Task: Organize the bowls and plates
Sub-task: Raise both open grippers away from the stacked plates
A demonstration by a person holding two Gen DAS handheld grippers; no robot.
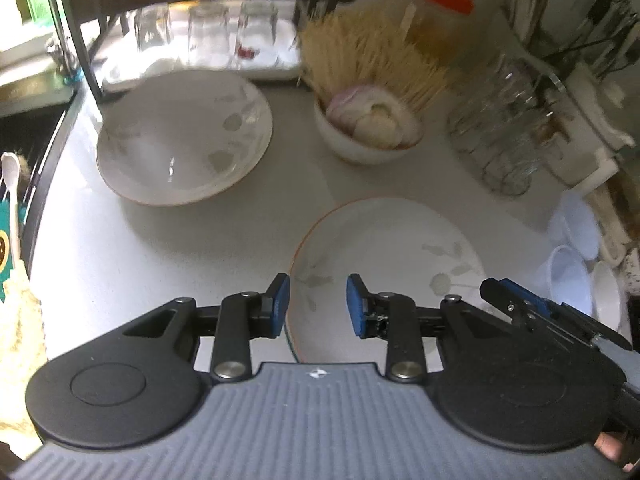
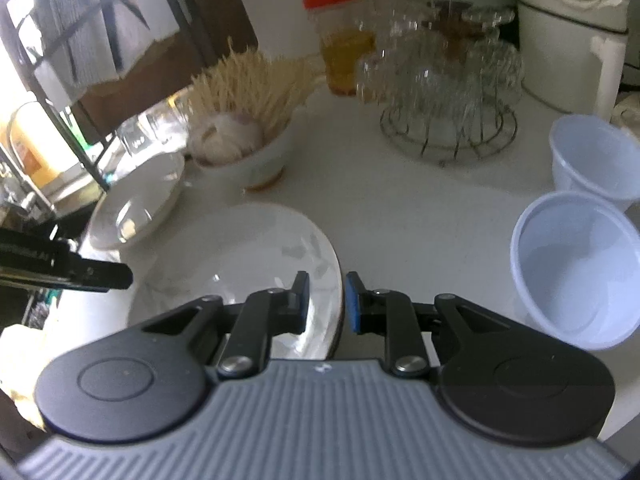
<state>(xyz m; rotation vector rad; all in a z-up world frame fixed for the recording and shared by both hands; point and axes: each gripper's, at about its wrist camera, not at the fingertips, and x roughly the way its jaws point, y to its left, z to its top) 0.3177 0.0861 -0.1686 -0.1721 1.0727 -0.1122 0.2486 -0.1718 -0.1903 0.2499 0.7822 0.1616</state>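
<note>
- The flat white plate with a thin orange rim and faint grey leaf print (image 1: pixel 384 248) lies on the white counter (image 1: pixel 160 248), right in front of both your tongs.
- Your left gripper (image 1: pixel 317 303) stands wide open with nothing held; the plate's left rim sits between its blue pads (image 1: pixel 280 300), and whether a pad touches it you cannot tell.
- Your right gripper (image 2: pixel 327 300) is parted only narrowly, straddling the plate's right rim (image 2: pixel 340 280); contact cannot be made out.
- Ahead and left of your left gripper sits the deep white bowl with the same leaf print (image 1: pixel 180 140), apart from the plate.
- Straight ahead, a small white bowl holding onion and garlic (image 1: pixel 368 128) stands beside a bundle of pale sticks (image 1: pixel 360 52).
- To the right of your right gripper, two translucent white plastic cups (image 2: pixel 576 264) lie tilted.
- Further ahead, glass tumblers hang on a wire rack (image 2: pixel 444 92), with an orange-lidded jar (image 2: pixel 340 40) behind.
</note>
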